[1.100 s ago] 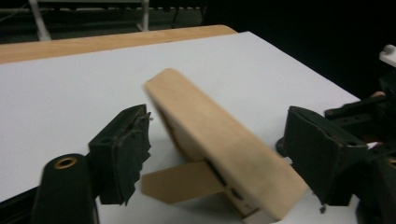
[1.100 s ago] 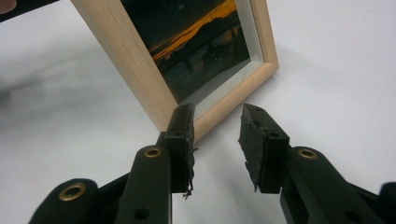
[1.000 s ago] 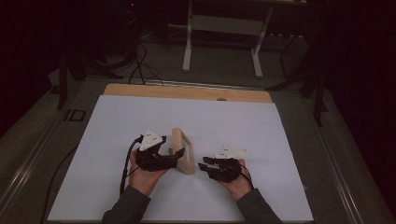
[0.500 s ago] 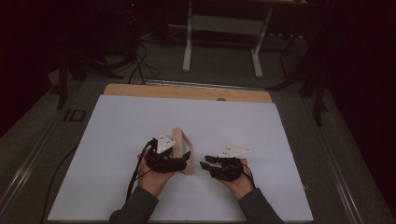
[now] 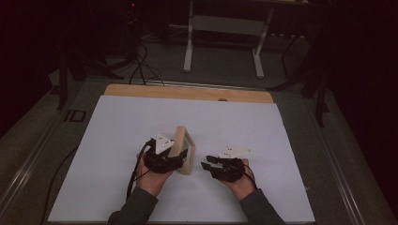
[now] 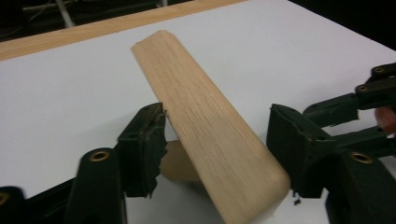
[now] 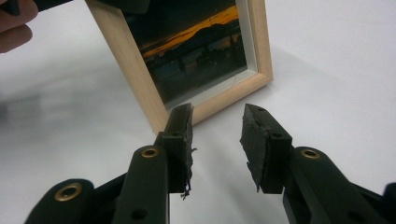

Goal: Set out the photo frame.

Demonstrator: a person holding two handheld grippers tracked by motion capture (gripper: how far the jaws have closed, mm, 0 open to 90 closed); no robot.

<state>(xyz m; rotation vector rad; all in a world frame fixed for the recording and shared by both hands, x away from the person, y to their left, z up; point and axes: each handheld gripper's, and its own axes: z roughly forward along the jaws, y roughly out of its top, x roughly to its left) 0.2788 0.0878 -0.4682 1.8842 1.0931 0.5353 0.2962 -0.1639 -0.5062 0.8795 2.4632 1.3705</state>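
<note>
A light wooden picture frame [image 5: 182,149] stands upright on its edge in the middle of the white table [image 5: 234,122]. Its glass side, with a dark sunset photo [image 7: 196,46], faces my right gripper. My left gripper [image 5: 179,158] straddles the frame's top rail [image 6: 205,121]. Its jaws have just been closing around the rail: one pad [image 6: 152,135] touches the wood, the other [image 6: 287,140] stands a little off it. My right gripper [image 7: 217,135] hovers open and empty just in front of the frame's lower corner [image 7: 159,119]. It also appears in the high view [image 5: 210,163].
A wooden strip [image 5: 187,92] runs along the table's far edge. Beyond it are the legs of a metal stand [image 5: 223,42] and cables [image 5: 141,65] on the dark floor. White tabletop lies bare to the left, right and far side of the frame.
My left gripper has moved right, from beside the frame to over its top rail, and its jaws have narrowed around it. The right gripper has stayed where it was.
</note>
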